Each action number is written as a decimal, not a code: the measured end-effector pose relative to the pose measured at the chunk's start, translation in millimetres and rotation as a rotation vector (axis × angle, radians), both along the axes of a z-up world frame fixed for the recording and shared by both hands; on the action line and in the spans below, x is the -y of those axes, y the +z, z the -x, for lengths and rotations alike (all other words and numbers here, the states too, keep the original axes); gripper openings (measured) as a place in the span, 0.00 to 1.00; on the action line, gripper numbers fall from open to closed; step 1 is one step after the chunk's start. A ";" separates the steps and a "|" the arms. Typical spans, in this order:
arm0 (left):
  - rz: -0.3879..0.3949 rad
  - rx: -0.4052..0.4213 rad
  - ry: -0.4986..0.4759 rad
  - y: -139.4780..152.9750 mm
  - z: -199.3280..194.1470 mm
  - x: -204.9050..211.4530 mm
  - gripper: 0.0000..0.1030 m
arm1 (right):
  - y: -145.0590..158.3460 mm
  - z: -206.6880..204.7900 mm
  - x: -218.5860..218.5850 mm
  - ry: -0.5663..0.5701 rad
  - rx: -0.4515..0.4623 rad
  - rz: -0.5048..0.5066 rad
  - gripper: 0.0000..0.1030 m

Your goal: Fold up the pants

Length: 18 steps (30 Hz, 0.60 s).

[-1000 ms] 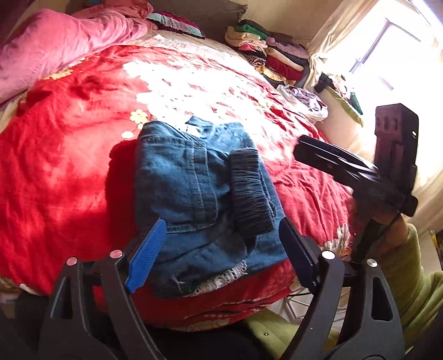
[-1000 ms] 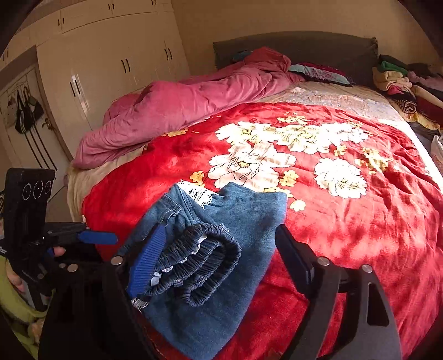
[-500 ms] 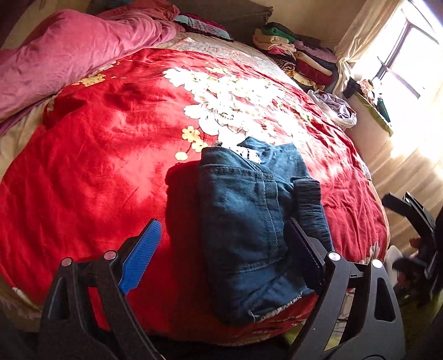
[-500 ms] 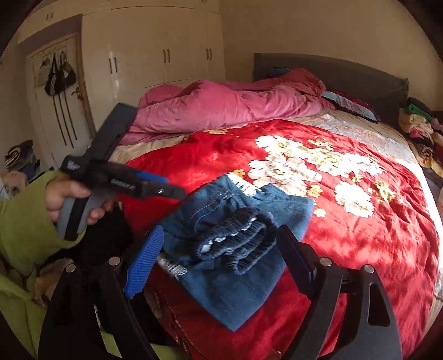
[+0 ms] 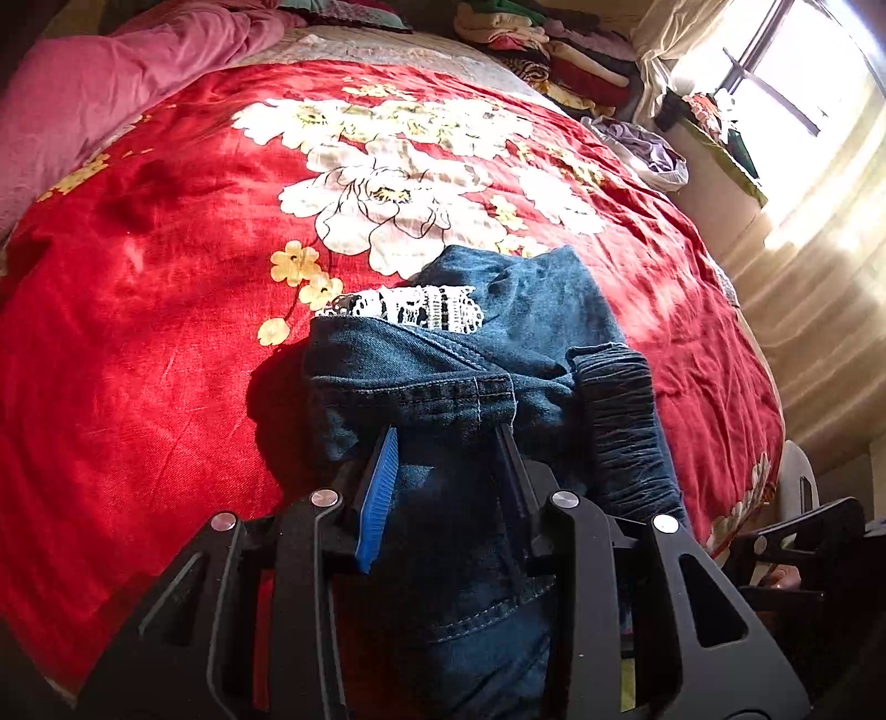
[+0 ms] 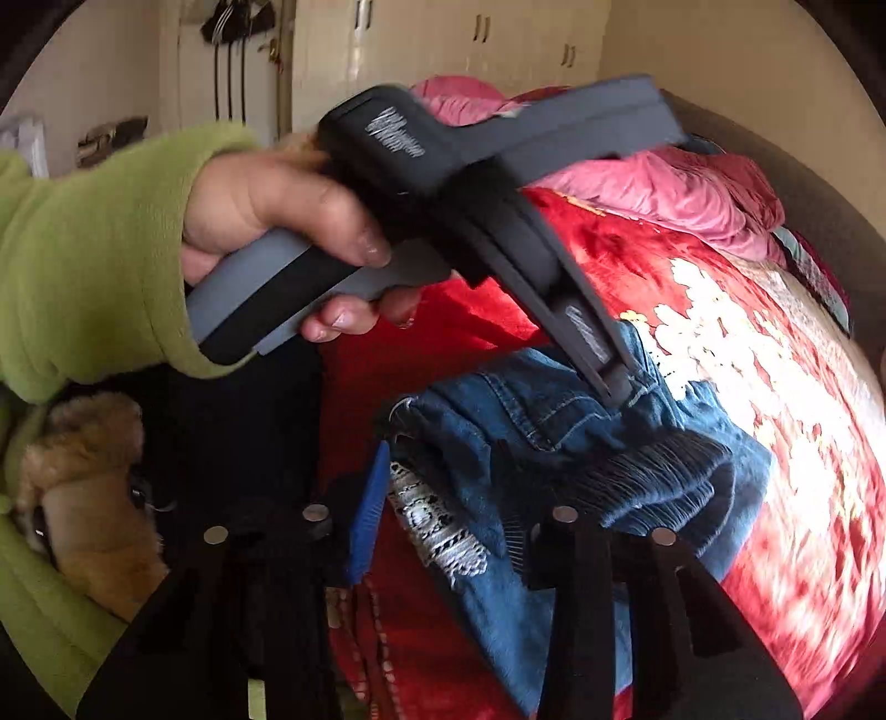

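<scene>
Blue denim pants (image 5: pixel 498 354) with a white lace trim (image 5: pixel 410 310) and a dark ribbed elastic band (image 5: pixel 626 421) lie bunched in a folded stack at the near edge of the red flowered bed cover (image 5: pixel 166 310). My left gripper (image 5: pixel 448 437) is shut on a thick fold of the pants; in the right wrist view its tip (image 6: pixel 614 382) bites the denim (image 6: pixel 520 410). My right gripper (image 6: pixel 437 471) has its jaws narrowed around the pants' near corner with the lace (image 6: pixel 437 526); the image is blurred there.
A pink duvet (image 5: pixel 99 88) lies bunched at the far left of the bed. Stacked folded clothes (image 5: pixel 542 50) sit at the far right by the window. White wardrobes (image 6: pixel 443 50) stand behind. The person's hand in a green sleeve (image 6: pixel 94 249) holds the left gripper.
Both grippers were open and back from the pants. Now the left has moved in and closed on a denim fold, and the right has swung close and narrowed around the near corner.
</scene>
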State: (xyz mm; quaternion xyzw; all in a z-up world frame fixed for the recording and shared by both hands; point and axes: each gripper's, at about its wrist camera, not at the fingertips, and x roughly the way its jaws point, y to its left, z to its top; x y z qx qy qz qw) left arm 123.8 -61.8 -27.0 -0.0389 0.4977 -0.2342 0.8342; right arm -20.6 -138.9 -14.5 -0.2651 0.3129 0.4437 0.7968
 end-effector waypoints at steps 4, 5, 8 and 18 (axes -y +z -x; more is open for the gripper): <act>0.013 -0.011 -0.003 -4.1 -6.4 -2.9 0.26 | -16.0 -13.0 -18.5 0.030 0.044 0.064 0.15; 0.016 -0.014 -0.001 -4.8 -7.0 -3.5 0.26 | -16.5 -13.7 -19.8 0.048 0.017 0.054 0.06; 0.024 -0.011 -0.004 -5.4 -5.7 -4.8 0.26 | -9.3 2.1 -18.6 0.112 -0.014 0.066 0.04; 0.098 0.024 0.012 -2.5 1.4 -15.1 0.29 | -24.6 5.9 -4.9 0.059 -0.113 0.044 0.11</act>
